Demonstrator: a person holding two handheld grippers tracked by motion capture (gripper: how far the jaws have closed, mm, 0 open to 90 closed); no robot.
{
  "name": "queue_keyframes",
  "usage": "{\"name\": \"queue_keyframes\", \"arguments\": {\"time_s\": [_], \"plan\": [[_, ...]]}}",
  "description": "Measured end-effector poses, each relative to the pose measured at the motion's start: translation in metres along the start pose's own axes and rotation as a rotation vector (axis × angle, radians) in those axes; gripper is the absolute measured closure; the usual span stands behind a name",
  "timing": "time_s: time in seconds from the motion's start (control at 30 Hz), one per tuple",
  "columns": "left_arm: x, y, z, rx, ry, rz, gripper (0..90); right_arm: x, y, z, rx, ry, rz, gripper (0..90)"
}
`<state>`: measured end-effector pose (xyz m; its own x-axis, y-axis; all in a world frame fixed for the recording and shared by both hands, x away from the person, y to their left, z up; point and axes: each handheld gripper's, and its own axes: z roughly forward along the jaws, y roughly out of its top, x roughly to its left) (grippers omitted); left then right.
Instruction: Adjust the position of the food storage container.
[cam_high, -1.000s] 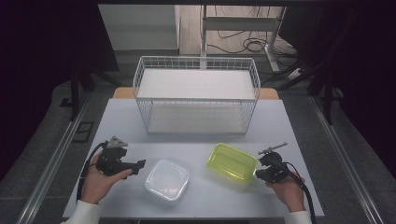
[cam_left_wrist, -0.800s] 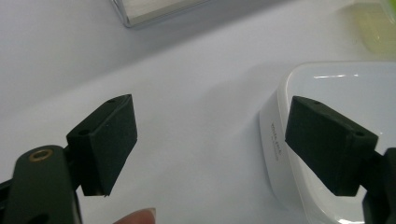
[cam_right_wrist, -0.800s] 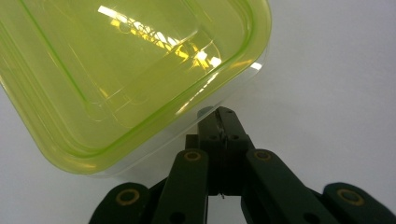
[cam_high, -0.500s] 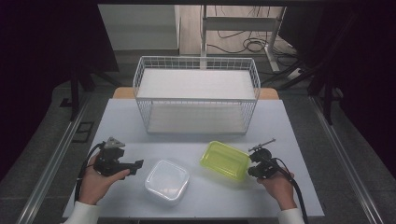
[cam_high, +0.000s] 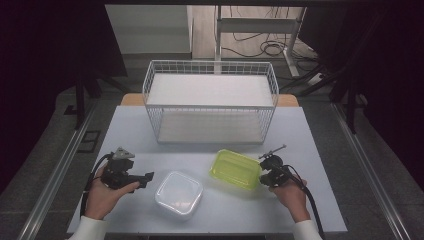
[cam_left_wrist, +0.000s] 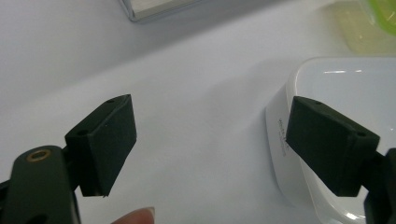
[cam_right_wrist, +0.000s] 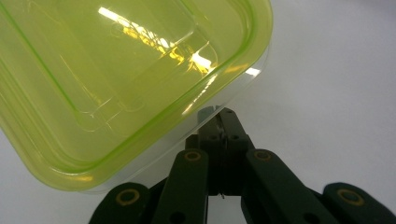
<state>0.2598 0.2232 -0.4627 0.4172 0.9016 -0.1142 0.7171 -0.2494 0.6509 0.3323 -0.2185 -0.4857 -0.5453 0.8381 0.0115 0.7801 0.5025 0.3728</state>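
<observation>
A yellow-green lidded container (cam_high: 235, 169) lies on the white table (cam_high: 315, 145) right of centre. My right gripper (cam_high: 263, 175) is shut, and its joined tips touch the container's right side; in the right gripper view the tips (cam_right_wrist: 219, 116) sit just under the lid's rim (cam_right_wrist: 233, 79). A clear white lidded container (cam_high: 179, 194) rests near the front middle. My left gripper (cam_high: 148, 178) is open just left of it and holds nothing. In the left gripper view (cam_left_wrist: 210, 144), one pad overlaps the white container's edge (cam_left_wrist: 355, 93).
A white wire basket (cam_high: 210, 106) stands at the back middle of the table, with a white liner inside. Cables trail from both grippers toward the front edge. Dark floor and metal rails flank the table on both sides.
My right gripper has moved left, and the yellow-green container has shifted left with it, closer to the white container. The left gripper has stayed where it was.
</observation>
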Motion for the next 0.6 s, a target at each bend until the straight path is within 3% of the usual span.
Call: {"name": "queue_keyframes", "arguments": {"time_s": [0.17, 0.6], "plan": [[-0.001, 0.000, 0.000, 0.000, 0.001, 0.000, 16.1, 0.012, 0.016, 0.004, -0.004, -0.002, -0.034, 89.1], [-0.001, -0.001, 0.001, 0.007, 0.011, 0.006, 16.0, 0.023, 0.039, 0.021, 0.001, 0.001, -0.082, 89.1]]}}
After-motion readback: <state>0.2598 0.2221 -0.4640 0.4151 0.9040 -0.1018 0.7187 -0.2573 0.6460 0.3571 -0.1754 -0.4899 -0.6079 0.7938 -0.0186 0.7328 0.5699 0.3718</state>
